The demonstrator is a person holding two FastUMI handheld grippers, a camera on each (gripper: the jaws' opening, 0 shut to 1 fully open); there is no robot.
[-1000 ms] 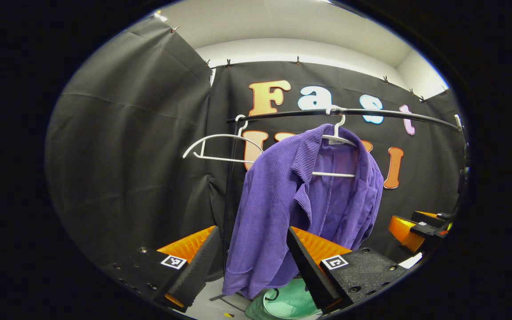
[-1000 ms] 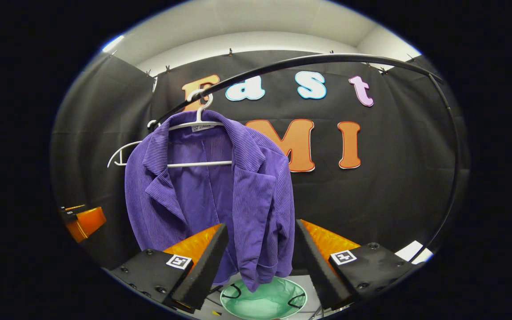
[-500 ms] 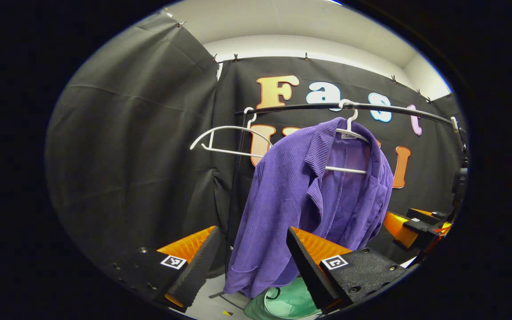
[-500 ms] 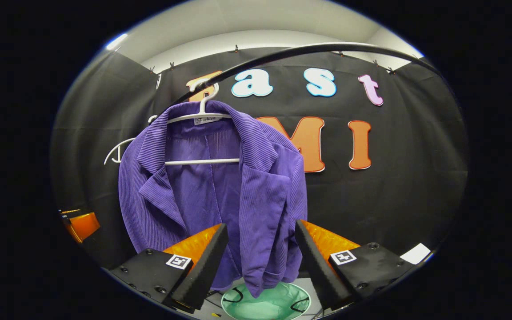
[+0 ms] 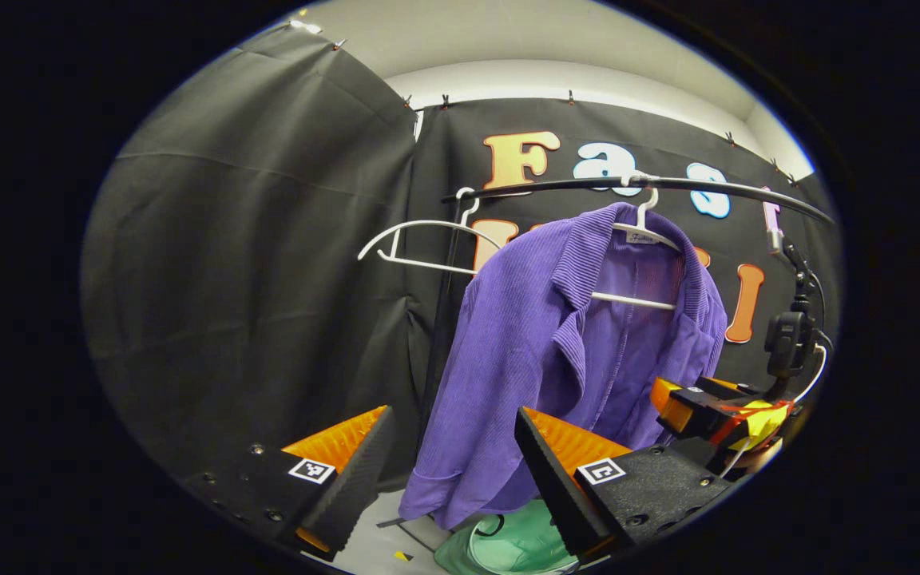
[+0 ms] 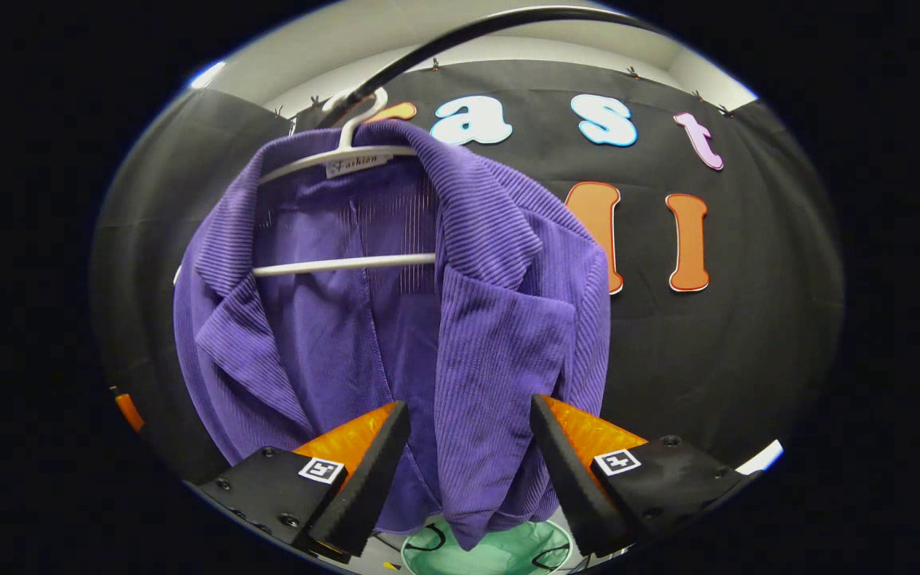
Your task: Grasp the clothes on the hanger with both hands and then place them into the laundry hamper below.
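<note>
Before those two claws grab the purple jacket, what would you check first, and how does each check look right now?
1. Jacket on its hanger: ok.
2. Left gripper open: ok.
3. Right gripper open: ok.
4. Fabric between the right fingers: ok, front panel lines up with the gap.
5. Left gripper touching cloth: cannot tell.
6. Hamper under the jacket: ok.

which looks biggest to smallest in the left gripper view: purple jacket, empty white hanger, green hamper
1. purple jacket
2. empty white hanger
3. green hamper; it is partly hidden by the jacket and the left gripper, so its rank is unsure.
</note>
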